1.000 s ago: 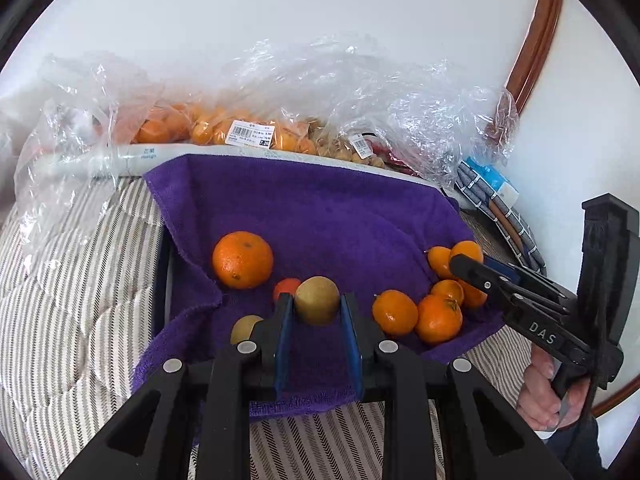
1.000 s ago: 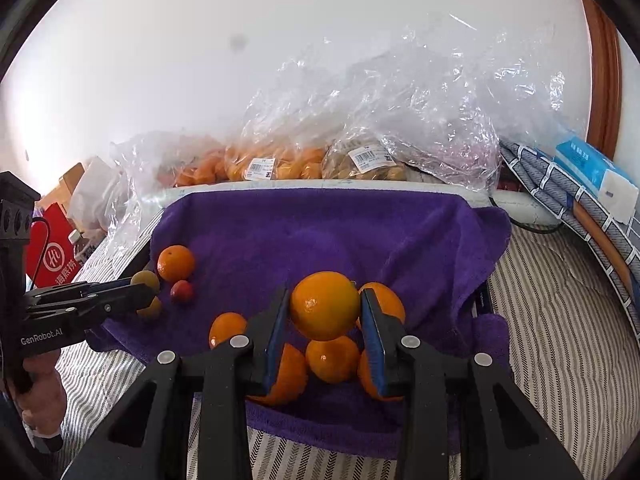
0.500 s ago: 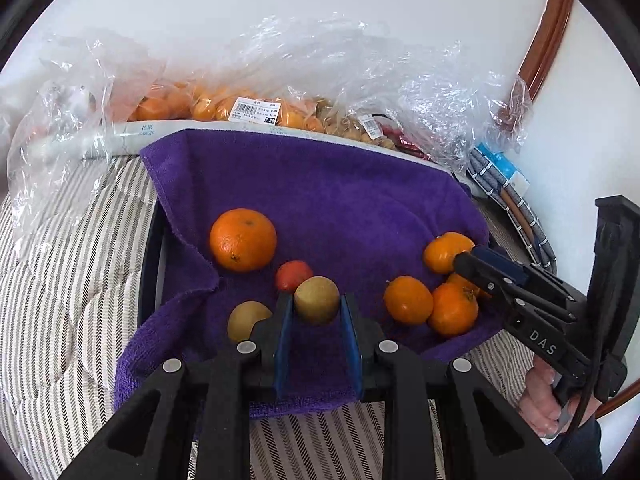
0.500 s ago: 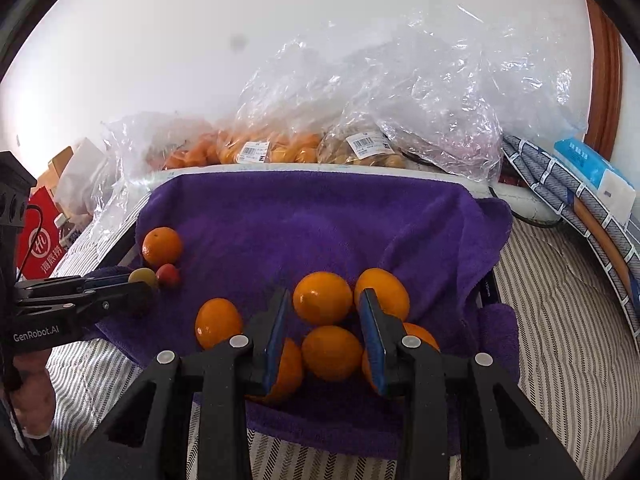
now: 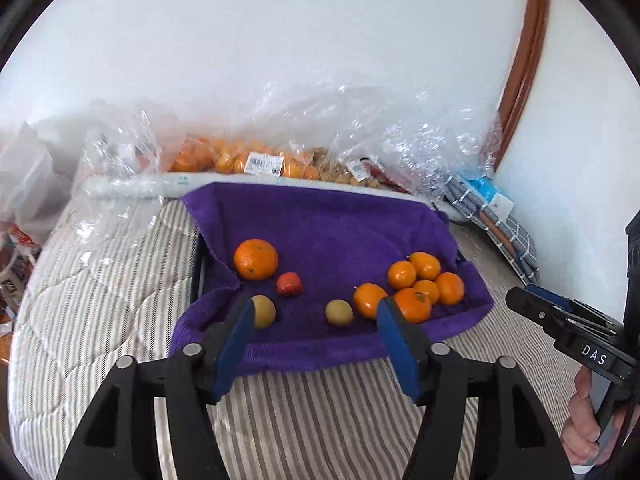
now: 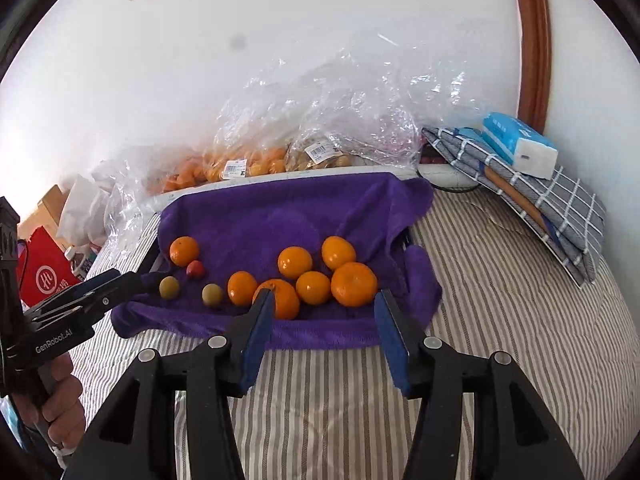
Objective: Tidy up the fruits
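Observation:
A purple towel [image 5: 332, 232] [image 6: 280, 216] lies on the striped bed and holds the fruit. On its left are a big orange [image 5: 256, 259] [image 6: 184, 251], a small red fruit [image 5: 289, 283] [image 6: 195, 269] and two yellow-green fruits [image 5: 339, 312] [image 6: 212, 294]. A cluster of several oranges [image 5: 424, 280] [image 6: 320, 272] sits on its right. My left gripper [image 5: 314, 320] is open and empty above the towel's front edge. My right gripper [image 6: 322, 312] is open and empty just in front of the orange cluster.
Clear plastic bags of oranges and other fruit [image 5: 256, 160] [image 6: 248, 164] line the wall behind the towel. A folded checked cloth with a blue tissue pack [image 6: 520, 148] lies at the back right. A red bag [image 6: 44, 280] stands left of the bed.
Both grippers opened and drew back. The left let go of the yellow-green fruit onto the towel. The right let go of its orange, which now lies in the cluster.

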Demonstrator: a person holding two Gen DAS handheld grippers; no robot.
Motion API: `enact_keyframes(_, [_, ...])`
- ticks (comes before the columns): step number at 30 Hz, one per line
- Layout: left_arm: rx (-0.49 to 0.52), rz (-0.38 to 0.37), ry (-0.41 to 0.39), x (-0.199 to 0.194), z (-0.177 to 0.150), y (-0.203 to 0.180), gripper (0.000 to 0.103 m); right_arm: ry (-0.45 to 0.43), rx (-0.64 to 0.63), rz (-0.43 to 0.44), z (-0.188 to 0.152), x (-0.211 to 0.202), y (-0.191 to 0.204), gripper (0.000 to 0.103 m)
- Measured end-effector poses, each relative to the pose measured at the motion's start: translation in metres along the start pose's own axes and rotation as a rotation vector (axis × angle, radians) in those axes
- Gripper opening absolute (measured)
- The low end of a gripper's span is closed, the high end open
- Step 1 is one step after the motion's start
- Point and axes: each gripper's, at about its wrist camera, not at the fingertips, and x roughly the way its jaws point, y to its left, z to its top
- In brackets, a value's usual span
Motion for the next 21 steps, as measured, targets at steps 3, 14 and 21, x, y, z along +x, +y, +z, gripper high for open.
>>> enact_keyframes(3, [0.029, 0.042, -0.023, -0.031, -0.009, -0.014, 0.069, -0.03, -0.003, -0.046, -0.011, -0.034, 0.002, 0.052])
enact_keyframes(14, [0.026, 0.105, -0.079, -0.113, -0.044, -0.05, 0.089, -0.113, 0.026, -0.088, -0.049, -0.136, -0.003, 0.08])
enact_keyframes(21, [0.046, 0.139, -0.126, -0.153, -0.057, -0.07, 0.091, -0.151, 0.019, -0.117, -0.068, -0.183, -0.006, 0.095])
